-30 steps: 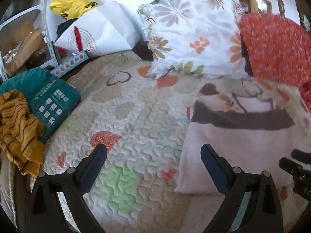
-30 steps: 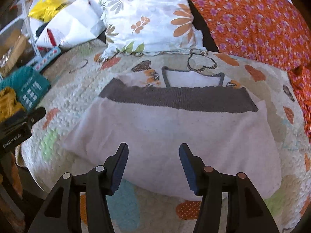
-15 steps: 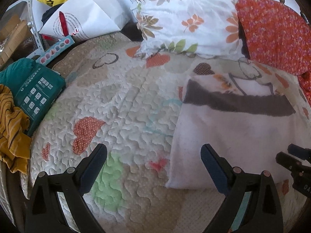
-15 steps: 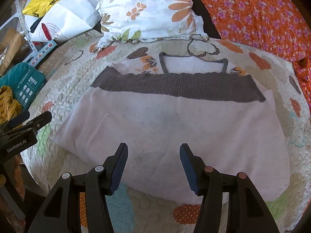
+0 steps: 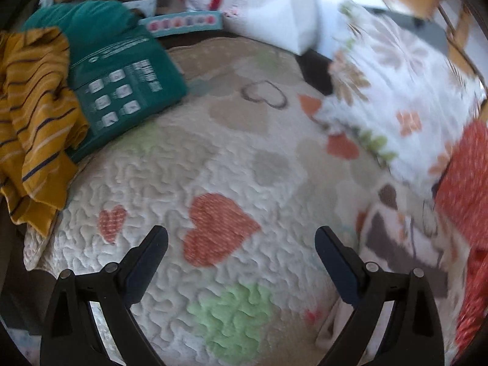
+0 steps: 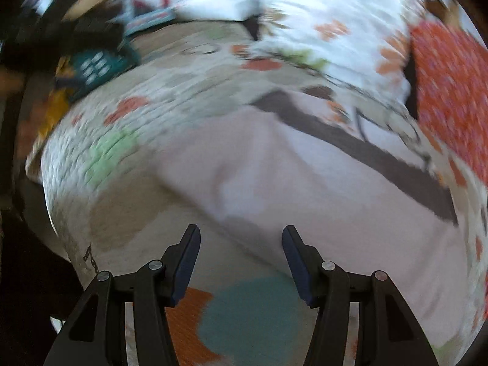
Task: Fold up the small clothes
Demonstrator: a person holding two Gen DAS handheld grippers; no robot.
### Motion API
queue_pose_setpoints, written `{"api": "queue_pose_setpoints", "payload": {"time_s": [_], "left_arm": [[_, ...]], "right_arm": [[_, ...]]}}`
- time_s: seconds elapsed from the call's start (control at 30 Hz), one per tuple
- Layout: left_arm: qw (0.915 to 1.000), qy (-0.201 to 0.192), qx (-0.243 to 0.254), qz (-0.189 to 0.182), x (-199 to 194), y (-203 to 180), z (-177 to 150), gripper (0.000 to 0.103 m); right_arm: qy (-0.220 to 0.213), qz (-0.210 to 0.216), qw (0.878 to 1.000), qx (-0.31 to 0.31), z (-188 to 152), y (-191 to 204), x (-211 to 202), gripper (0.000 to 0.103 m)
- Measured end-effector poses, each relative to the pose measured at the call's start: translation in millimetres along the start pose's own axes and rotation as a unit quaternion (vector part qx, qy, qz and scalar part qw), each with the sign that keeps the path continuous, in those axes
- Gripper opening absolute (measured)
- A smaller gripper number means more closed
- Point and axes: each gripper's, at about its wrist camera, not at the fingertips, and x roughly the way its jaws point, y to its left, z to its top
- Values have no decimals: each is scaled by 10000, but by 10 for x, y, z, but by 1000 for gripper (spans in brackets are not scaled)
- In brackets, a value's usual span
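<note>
A pale pink small dress (image 6: pixel 305 183) with a dark grey band and a floral top lies flat on the quilted bed cover (image 5: pixel 244 167). In the left wrist view only its edge (image 5: pixel 399 244) shows at the far right. A crumpled mustard striped garment (image 5: pixel 33 116) lies at the left bed edge. My left gripper (image 5: pixel 241 244) is open and empty above the bare quilt, left of the dress. My right gripper (image 6: pixel 241 244) is open and empty, just above the dress's near hem. The right wrist view is blurred.
A teal package (image 5: pixel 122 85) lies beside the striped garment. A floral pillow (image 5: pixel 405 97) and an orange-red cushion (image 5: pixel 463 183) sit at the back right. A white bag (image 5: pixel 268 3) and a long flat box (image 5: pixel 183 23) lie behind. The bed edge (image 6: pixel 58 213) drops off at left.
Both grippers have swung to the left. The dress has slid to the right in both views and the striped garment now looms larger in the left view. Both stay open.
</note>
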Motion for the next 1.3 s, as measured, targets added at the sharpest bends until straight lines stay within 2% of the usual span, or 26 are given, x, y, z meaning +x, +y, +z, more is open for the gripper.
{"api": "queue_pose_setpoints", "payload": {"time_s": [0.13, 0.27, 0.3, 0.33, 0.37, 0.43, 0.53, 0.63, 0.73, 0.8, 0.9, 1.0, 1.07, 1.13, 1.17, 1.23, 1.3], "left_arm": [[9997, 37, -216, -121, -32, 180, 58, 97], [9989, 38, -433, -188, -53, 341, 105, 97], [9986, 47, -482, -201, -55, 371, 108, 97], [9983, 62, -539, -211, -55, 397, 109, 97], [9980, 78, -580, -224, -55, 407, 108, 97], [9975, 119, -642, -271, -54, 413, 91, 97], [9981, 119, -523, -309, -77, 321, 44, 96], [9991, 95, -265, -311, -104, 141, -36, 97], [9991, 144, -28, -408, -111, -83, -142, 97], [9985, 177, 189, -479, -110, -286, -232, 97], [9962, 301, 502, -650, -73, -612, -377, 97], [9913, 491, 896, -829, -6, -1005, -577, 97], [9868, 630, 1152, -949, 28, -1261, -742, 97], [9822, 717, 1371, -1070, 38, -1458, -888, 97], [9792, 769, 1498, -1136, 40, -1562, -963, 97], [9740, 828, 1723, -1212, 36, -1711, -1086, 96], [9685, 847, 1989, -1235, 34, -1856, -1205, 96]], "right_arm": [[-55, -683, 9951, -708, 140, 430, 305, 60], [15, -1134, 9885, -996, 341, 685, 638, 57], [7, -1163, 9881, -1002, 410, 720, 698, 45], [44, -1121, 9892, -939, 480, 739, 754, 23], [113, -1036, 9910, -836, 520, 749, 784, 13], [214, -881, 9943, -557, 606, 709, 801, 7], [37, -552, 9983, 199, 688, 397, 539, 6], [-342, -448, 9903, 1273, 664, -293, 63, 5], [-684, -581, 9695, 2279, 392, -1131, -470, 5], [-828, -772, 9483, 2964, 39, -1735, -840, 5], [-696, -1205, 9246, 3546, -630, -2252, -1139, 5], [-8, -1375, 9128, 3845, -1176, -2522, -1027, 6], [361, -1279, 9052, 4036, -1447, -2632, -848, 6], [529, -1085, 9052, 4075, -1541, -2676, -745, 8], [526, -1089, 9049, 4081, -1565, -2680, -768, 11], [429, -1243, 9071, 3998, -1552, -2694, -883, 31], [204, -1597, 9049, 3939, -1560, -2698, -1070, 36]]}}
